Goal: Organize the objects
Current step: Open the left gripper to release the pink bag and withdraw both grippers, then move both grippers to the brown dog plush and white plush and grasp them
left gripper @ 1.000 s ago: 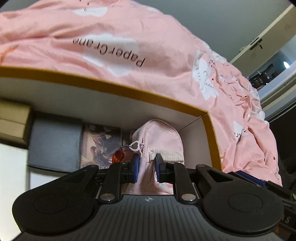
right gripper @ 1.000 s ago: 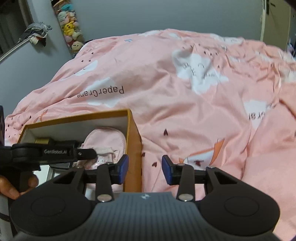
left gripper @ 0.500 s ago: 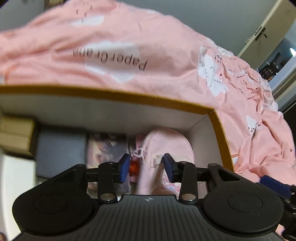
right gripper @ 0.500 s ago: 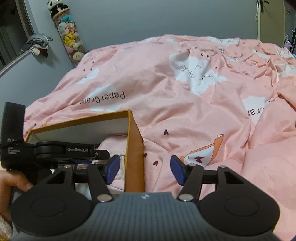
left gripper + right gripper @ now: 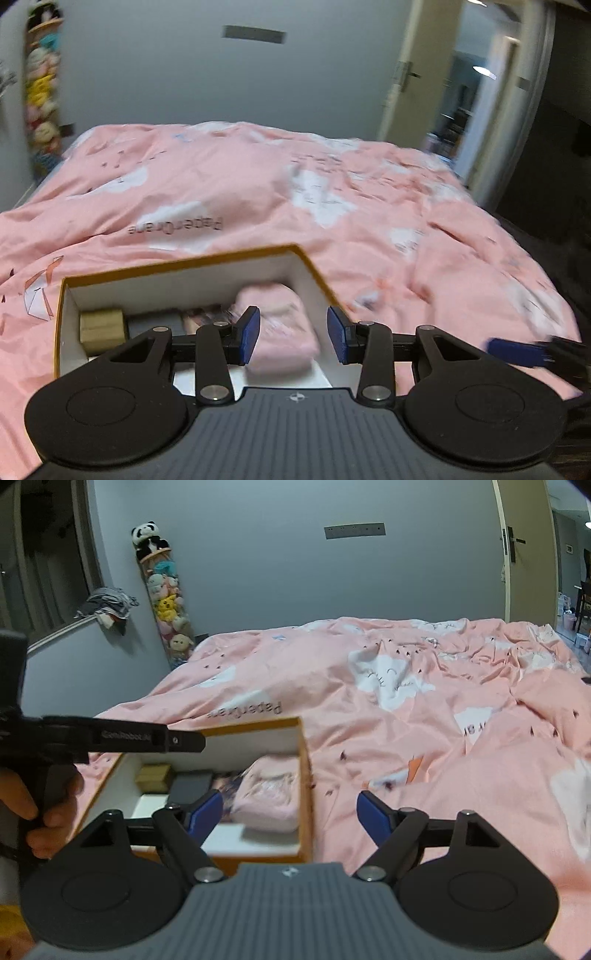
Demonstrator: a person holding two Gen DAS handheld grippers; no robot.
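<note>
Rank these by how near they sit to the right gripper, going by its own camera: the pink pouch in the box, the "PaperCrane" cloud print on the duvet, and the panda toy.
From the right gripper:
1. Pink pouch, in the box, just ahead, left.
2. PaperCrane cloud print, beyond the box.
3. Panda toy, high at the far wall.

Dim, motion-blurred, fisheye-warped edges

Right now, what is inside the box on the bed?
The box holds a pink pouch, a picture card, a dark grey case and a tan block. Anything beneath them is hidden.
</note>
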